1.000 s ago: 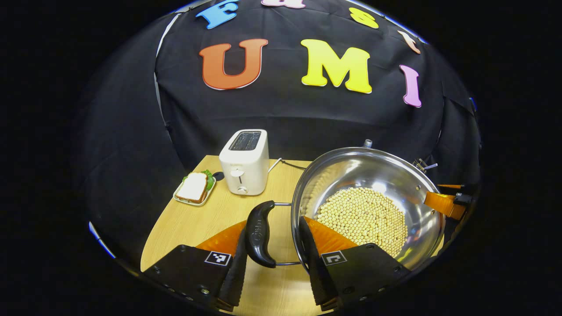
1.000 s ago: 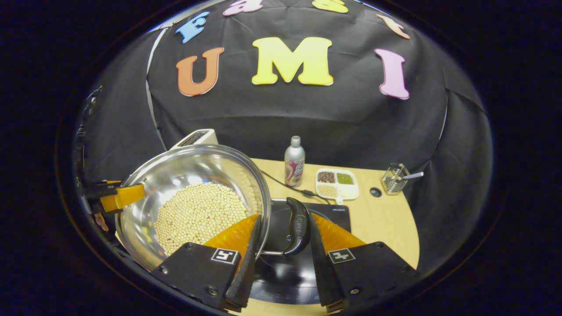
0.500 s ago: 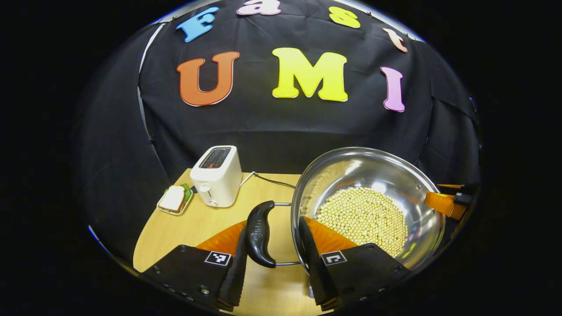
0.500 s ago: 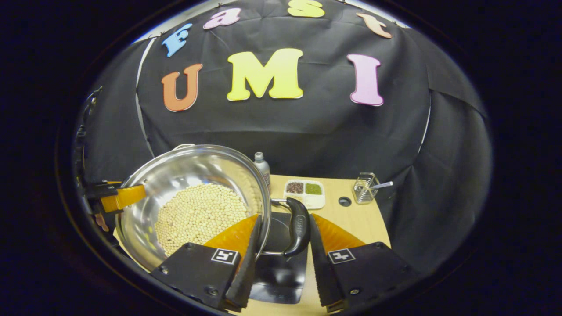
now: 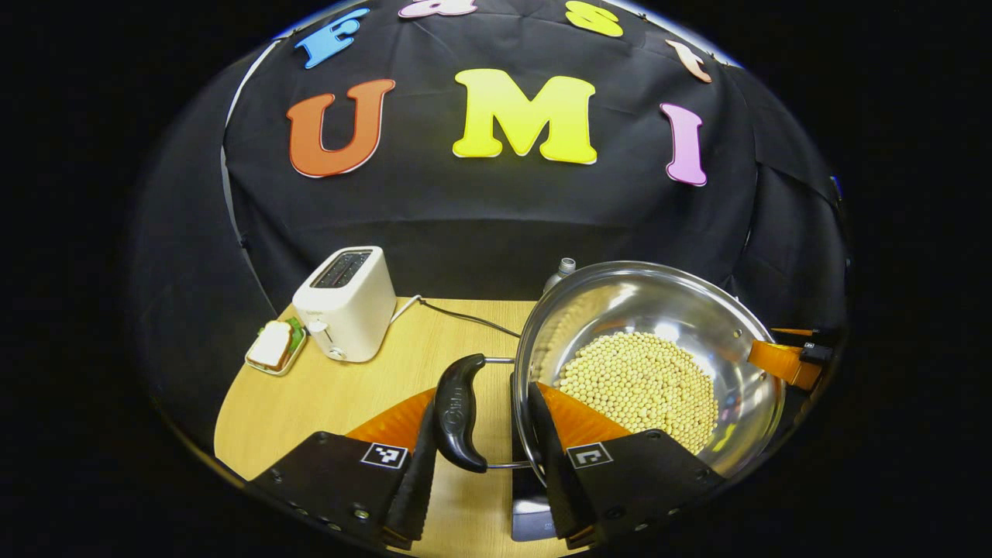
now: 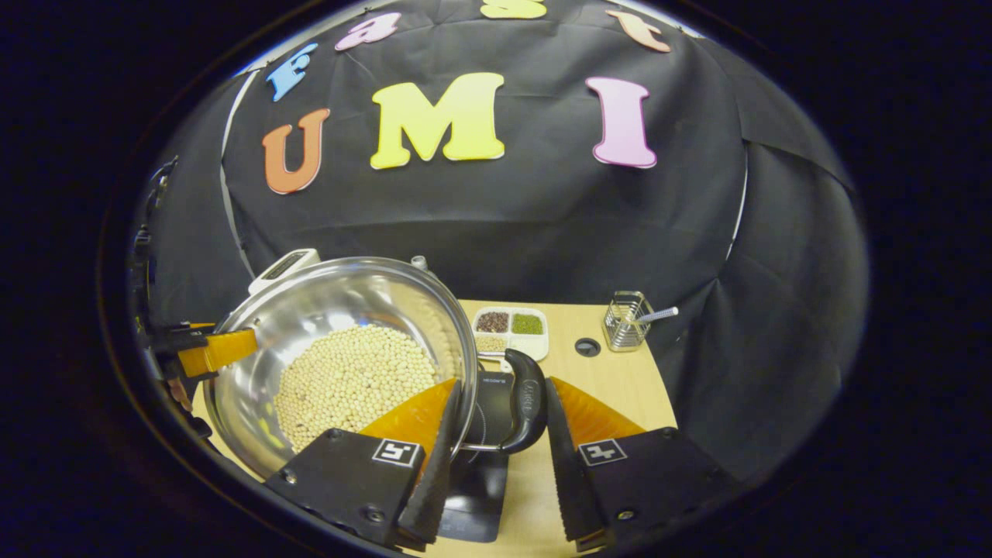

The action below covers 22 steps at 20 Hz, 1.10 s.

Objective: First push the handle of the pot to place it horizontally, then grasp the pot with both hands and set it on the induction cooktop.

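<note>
Gripping is the business of both claws: in the left gripper view the left claw (image 5: 480, 457) has its fingers narrowed around the pot's black side handle (image 5: 457, 412), one finger outside the handle and the other along the pot's rim, though whether both press on it I cannot tell. The right claw (image 6: 490, 457) stands the same way around the opposite handle (image 6: 527, 401) in the right gripper view.

Between them hangs the steel pot (image 5: 647, 364), holding a bed of pale beans (image 5: 639, 387) (a load that would shift if tipped). It appears carried above the wooden table (image 5: 333, 395), handles level, one toward each claw.

Below the pot lies the black cooktop (image 6: 484, 473), partly under the right handle and the pot's edge. So the move ahead looks mostly downward, with the pot's handle-to-handle line kept level.

Farther off stand a white toaster (image 5: 345, 304), a sandwich plate (image 5: 273, 349), a divided dish of grains (image 6: 511, 327) and a small clear holder (image 6: 626, 319).
</note>
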Available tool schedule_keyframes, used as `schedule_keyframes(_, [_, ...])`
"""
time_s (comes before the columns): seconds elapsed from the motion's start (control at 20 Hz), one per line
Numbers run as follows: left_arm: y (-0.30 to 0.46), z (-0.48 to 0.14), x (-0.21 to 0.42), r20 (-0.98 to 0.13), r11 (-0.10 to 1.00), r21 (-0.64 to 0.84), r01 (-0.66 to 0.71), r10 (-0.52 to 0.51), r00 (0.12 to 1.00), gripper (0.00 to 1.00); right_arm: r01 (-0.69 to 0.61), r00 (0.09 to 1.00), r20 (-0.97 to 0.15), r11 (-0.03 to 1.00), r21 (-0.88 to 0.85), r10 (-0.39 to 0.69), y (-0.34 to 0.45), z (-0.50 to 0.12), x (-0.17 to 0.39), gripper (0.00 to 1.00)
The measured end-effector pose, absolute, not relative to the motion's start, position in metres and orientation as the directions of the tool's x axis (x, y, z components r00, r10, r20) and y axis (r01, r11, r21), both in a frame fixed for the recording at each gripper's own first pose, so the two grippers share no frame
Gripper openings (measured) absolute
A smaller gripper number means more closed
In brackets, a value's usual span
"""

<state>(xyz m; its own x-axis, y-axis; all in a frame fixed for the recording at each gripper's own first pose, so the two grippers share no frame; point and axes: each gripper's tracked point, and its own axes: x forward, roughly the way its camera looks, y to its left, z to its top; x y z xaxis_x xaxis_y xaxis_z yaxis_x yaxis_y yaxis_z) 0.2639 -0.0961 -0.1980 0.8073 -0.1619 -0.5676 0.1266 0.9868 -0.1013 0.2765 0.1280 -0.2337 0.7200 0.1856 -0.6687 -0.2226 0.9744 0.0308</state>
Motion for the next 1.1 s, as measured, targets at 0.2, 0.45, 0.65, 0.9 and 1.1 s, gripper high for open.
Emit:
schedule_keyframes(0.2, [-0.110,-0.232,0.273,-0.585,0.983,-0.114,0.145,-0.185,0.790,0.60,-0.210,0.710,-0.685,0.978,0.017,0.164,0.120,-0.267,0.281,0.58])
schedule_keyframes(0.45, [-0.118,-0.264,0.282,-0.598,0.984,-0.107,0.143,-0.179,0.781,0.60,-0.195,0.693,-0.702,0.980,0.033,0.162,0.118,-0.306,0.288,0.58])
schedule_keyframes(0.65, [-0.126,-0.293,0.289,-0.614,0.980,-0.130,0.149,-0.197,0.765,0.60,-0.188,0.706,-0.695,0.982,0.006,0.140,0.114,-0.326,0.292,0.60])
schedule_keyframes(0.9, [-0.128,-0.321,0.289,-0.633,0.979,-0.148,0.137,-0.200,0.748,0.60,-0.186,0.706,-0.695,0.983,0.006,0.138,0.114,-0.353,0.292,0.58])
schedule_keyframes(1.1, [-0.129,-0.324,0.290,-0.609,0.981,-0.140,0.134,-0.192,0.770,0.51,-0.183,0.727,-0.663,0.981,0.065,0.179,0.114,-0.357,0.295,0.61])
